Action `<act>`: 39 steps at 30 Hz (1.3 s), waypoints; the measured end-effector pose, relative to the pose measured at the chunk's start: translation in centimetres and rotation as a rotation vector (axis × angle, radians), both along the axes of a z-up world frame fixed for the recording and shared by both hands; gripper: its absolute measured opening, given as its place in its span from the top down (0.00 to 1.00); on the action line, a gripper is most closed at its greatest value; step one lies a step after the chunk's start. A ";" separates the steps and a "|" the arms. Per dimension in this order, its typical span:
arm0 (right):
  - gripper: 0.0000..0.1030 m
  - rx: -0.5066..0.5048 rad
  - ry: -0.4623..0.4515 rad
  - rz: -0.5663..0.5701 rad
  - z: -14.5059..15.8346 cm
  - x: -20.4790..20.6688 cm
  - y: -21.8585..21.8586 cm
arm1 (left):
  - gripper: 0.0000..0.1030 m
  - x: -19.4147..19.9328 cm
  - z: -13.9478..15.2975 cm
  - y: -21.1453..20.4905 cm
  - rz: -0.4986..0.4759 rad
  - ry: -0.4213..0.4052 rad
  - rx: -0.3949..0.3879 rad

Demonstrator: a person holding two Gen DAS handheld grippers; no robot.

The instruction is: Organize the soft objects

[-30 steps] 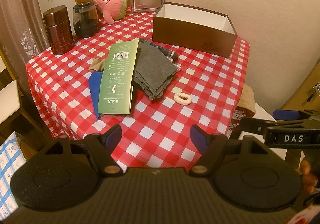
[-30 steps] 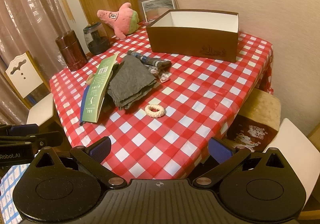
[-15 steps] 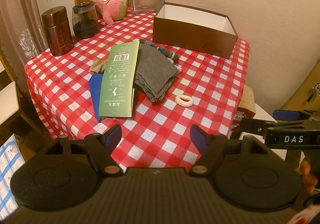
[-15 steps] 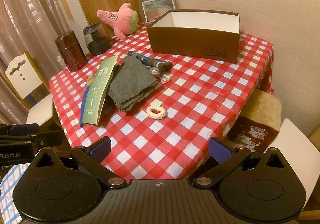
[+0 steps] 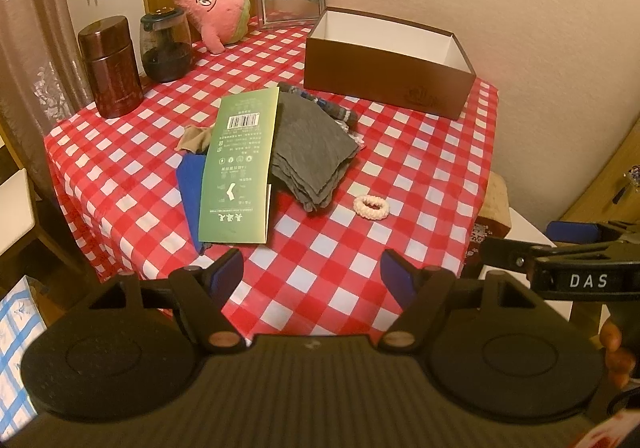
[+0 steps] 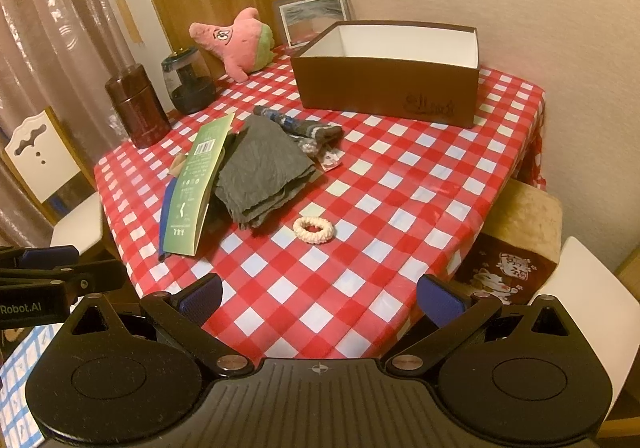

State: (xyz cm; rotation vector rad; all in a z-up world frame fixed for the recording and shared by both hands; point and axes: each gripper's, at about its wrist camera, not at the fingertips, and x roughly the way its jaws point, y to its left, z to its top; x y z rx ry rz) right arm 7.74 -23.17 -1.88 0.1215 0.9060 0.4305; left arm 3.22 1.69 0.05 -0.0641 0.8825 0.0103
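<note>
A folded grey cloth [image 5: 312, 152] [image 6: 262, 168] lies mid-table beside a green sock packet [image 5: 240, 168] [image 6: 196, 184] that covers a blue cloth [image 5: 190, 188]. A cream scrunchie [image 5: 371, 207] [image 6: 313, 229] rests near the front edge. Dark patterned socks [image 6: 300, 126] lie behind the grey cloth. A pink star plush [image 5: 212, 12] [image 6: 236, 42] sits at the back. An open brown box [image 5: 388, 60] [image 6: 388, 64] stands at the back right, nothing visible inside. My left gripper [image 5: 312, 276] and right gripper [image 6: 320, 298] hover open at the table's front edge, both empty.
A brown canister [image 5: 110, 68] and a glass jar [image 5: 166, 48] stand at the table's left side, a picture frame [image 5: 290, 0] at the back wall. A tan beige item [image 5: 196, 138] lies beside the packet. Chairs [image 6: 52, 184] flank the table; a cushioned stool [image 6: 520, 232] sits at right.
Both cameras have pulled back or tilted slightly, so the table contents sit a little farther up the frames. Nothing on the table has moved.
</note>
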 end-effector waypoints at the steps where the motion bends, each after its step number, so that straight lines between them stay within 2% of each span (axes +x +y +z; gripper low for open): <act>1: 0.00 0.000 0.000 0.000 -0.1 -0.1 0.0 | 0.28 0.0 0.0 0.0 0.001 0.000 -0.001; 8: 0.00 0.001 0.002 -0.004 -0.2 -0.1 0.2 | 0.28 0.1 -0.1 0.3 0.003 0.006 -0.002; 14: 0.00 0.012 0.008 -0.022 0.0 0.5 0.7 | 0.28 0.8 -1.0 2.1 -0.009 0.018 -0.011; 30: 0.00 0.089 0.026 -0.035 -3.2 -0.1 5.2 | 0.28 2.0 -3.7 7.8 -0.045 0.085 -0.028; 32: 0.04 0.106 0.029 -0.024 -3.7 0.1 6.2 | 0.28 2.1 -4.3 8.7 -0.038 0.092 -0.029; 34: 0.15 0.127 0.049 -0.002 -4.4 0.5 7.0 | 0.29 2.3 -4.8 9.5 -0.021 0.106 -0.035; 36: 0.22 0.158 0.072 0.017 -4.8 0.9 7.8 | 0.29 2.5 -5.1 10.2 -0.005 0.113 -0.045; 39: 0.24 0.178 0.079 0.051 -5.3 1.6 8.8 | 0.29 2.8 -5.5 10.9 0.022 0.121 -0.047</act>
